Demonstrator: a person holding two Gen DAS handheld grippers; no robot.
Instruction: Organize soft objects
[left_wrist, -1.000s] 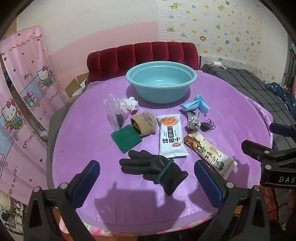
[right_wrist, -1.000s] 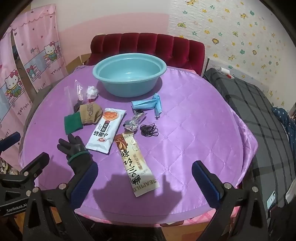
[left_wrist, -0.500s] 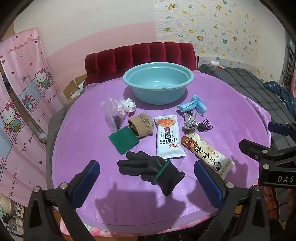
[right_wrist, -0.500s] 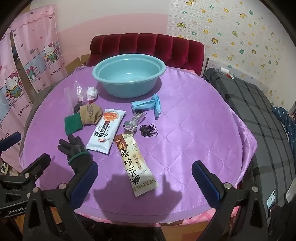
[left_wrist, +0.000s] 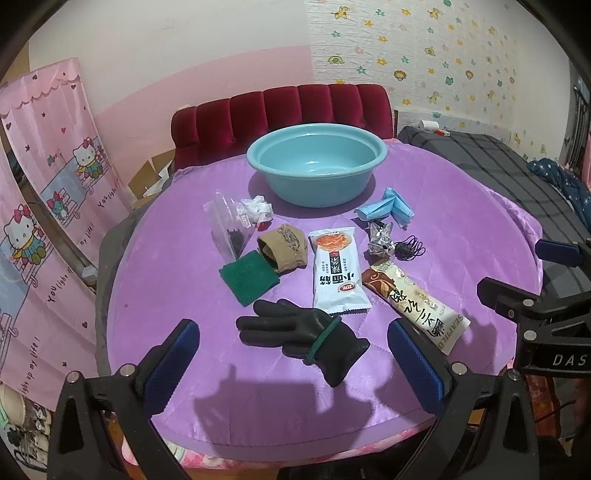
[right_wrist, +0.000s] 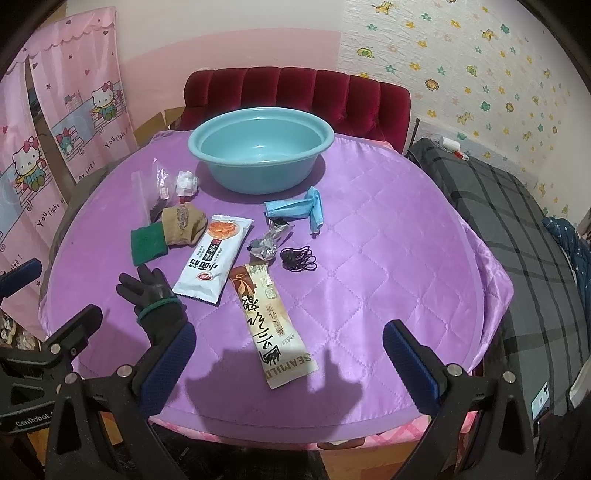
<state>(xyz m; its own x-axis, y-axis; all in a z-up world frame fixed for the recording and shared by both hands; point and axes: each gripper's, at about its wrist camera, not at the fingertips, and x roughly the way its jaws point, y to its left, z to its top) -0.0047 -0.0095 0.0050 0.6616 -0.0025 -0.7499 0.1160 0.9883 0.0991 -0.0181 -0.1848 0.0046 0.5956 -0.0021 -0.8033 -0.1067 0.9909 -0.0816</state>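
Observation:
A black glove (left_wrist: 303, 334) with a green band lies at the near edge of the purple table (left_wrist: 461, 221), just ahead of my open left gripper (left_wrist: 291, 352). Beyond it lie a green pad (left_wrist: 248, 277), a brown sock (left_wrist: 284, 249), a white snack packet (left_wrist: 338, 269), a brown-and-cream packet (left_wrist: 415, 302), crumpled foil (left_wrist: 380, 240), black hair ties (left_wrist: 410, 248) and blue masks (left_wrist: 388, 208). An empty teal basin (left_wrist: 316, 168) stands at the far side. My right gripper (right_wrist: 288, 352) hangs open above the cream packet's (right_wrist: 271, 325) near end, holding nothing.
A clear zip bag (left_wrist: 229, 229) and crumpled white wrappers (left_wrist: 256, 208) lie left of the basin. A red padded chair back (left_wrist: 280, 114) stands behind the table, pink cartoon curtains (left_wrist: 44, 206) hang at the left, and a grey plaid bed (right_wrist: 517, 229) is on the right.
Both views have drifted only slightly; the left wrist view shifted a little so the table items sit a touch further left. Nothing on the table moved and both grippers stayed open.

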